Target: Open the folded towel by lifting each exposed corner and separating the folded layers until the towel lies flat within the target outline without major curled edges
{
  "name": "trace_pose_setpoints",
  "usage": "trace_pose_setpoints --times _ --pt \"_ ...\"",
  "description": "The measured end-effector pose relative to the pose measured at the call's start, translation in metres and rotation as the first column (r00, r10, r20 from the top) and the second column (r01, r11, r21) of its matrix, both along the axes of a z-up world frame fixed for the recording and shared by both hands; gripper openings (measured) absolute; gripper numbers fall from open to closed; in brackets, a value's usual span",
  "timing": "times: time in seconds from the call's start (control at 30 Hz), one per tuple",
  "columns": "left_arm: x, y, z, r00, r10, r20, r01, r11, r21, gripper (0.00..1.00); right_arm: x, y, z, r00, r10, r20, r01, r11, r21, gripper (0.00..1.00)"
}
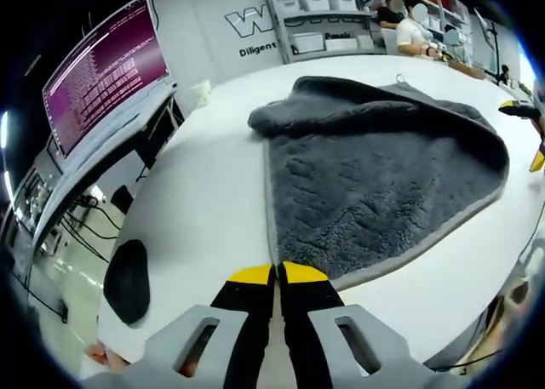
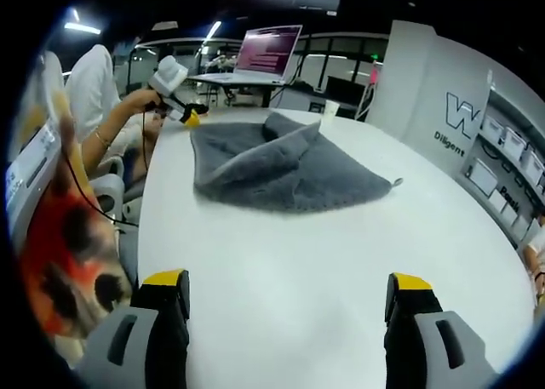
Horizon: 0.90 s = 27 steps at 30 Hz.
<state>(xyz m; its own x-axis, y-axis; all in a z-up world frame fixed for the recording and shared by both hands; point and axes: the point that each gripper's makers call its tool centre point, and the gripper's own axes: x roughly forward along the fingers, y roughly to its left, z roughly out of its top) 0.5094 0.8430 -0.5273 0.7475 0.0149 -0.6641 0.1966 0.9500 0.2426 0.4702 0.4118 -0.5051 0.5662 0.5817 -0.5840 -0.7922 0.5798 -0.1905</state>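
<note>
Grey microfibre towel (image 1: 375, 163) lies partly folded on the white tabletop (image 1: 209, 210) in the left gripper view, its near corner pinched in the left tongs (image 1: 278, 274), jaws together. In the right gripper view the right tongs (image 2: 289, 291) hover with jaws wide apart, well short of the towel, whose flap stays doubled over; a one-sided pull would likely drag the whole cloth instead of unfolding it.

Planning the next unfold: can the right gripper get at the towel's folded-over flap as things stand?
Probably yes: the right gripper has its jaws open, and bare white table lies between it and the flap on the towel.
</note>
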Motion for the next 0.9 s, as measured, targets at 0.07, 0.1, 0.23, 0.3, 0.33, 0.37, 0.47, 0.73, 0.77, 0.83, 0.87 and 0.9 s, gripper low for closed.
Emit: trace_pose_setpoints --times 0.07,0.1,0.23,0.3,0.33,0.37,0.47,0.73,0.77,0.83,0.87,0.9 --pt "-0.004 -0.001 0.000 1.000 -0.005 -0.008 0.005 1.000 0.006 0.01 0.000 0.000 0.000 1.000 0.000 0.000 0.000 1.000 0.002 0.96" --pt "-0.005 -0.001 0.000 1.000 -0.006 -0.011 0.006 1.000 0.009 0.01 0.000 0.000 0.001 1.000 0.000 0.001 0.000 1.000 0.002 0.96" --pt "-0.009 -0.002 0.000 1.000 -0.009 -0.018 0.009 1.000 0.017 0.02 -0.001 0.000 0.001 1.000 0.001 0.001 -0.001 1.000 0.002 0.96" --pt "-0.009 -0.001 0.000 1.000 -0.012 -0.017 0.013 1.000 0.020 0.02 -0.001 0.001 0.001 1.000 0.001 0.001 -0.001 1.000 0.001 0.96" --pt "-0.009 -0.001 0.000 1.000 -0.014 -0.016 0.014 1.000 0.022 0.03 -0.001 0.001 0.001 1.000 0.001 0.001 -0.001 1.000 0.001 0.96" --pt "-0.008 0.000 0.000 1.000 -0.015 -0.009 0.015 1.000 0.008 0.04 -0.001 0.001 0.001 1.000 0.002 0.002 -0.002 1.000 0.001 0.96" --pt "-0.007 0.002 0.002 1.000 -0.010 0.002 0.010 1.000 -0.009 0.11 -0.001 0.002 0.001 1.000 0.005 0.001 -0.005 1.000 0.000 0.96" --pt "-0.006 -0.005 0.010 1.000 -0.025 0.019 0.025 1.000 -0.016 0.36 -0.001 0.002 0.000 1.000 0.003 -0.004 -0.003 1.000 0.001 0.96" --pt "-0.005 -0.009 0.011 0.999 -0.037 0.022 0.038 0.999 -0.025 0.41 -0.001 0.002 0.000 1.000 0.002 -0.004 -0.002 1.000 0.002 0.96" --pt "-0.002 -0.017 0.014 0.997 -0.060 0.042 0.062 0.996 -0.057 0.50 0.000 0.002 0.000 1.000 0.001 -0.006 -0.001 1.000 0.001 0.96" --pt "-0.001 -0.019 0.015 0.997 -0.065 0.048 0.067 0.996 -0.060 0.56 0.000 0.002 -0.001 1.000 0.000 -0.007 0.000 1.000 0.001 0.96" --pt "0.000 -0.021 0.016 0.996 -0.072 0.053 0.075 0.995 -0.064 0.60 0.000 0.002 -0.001 1.000 0.000 -0.007 0.000 1.000 0.000 0.96"
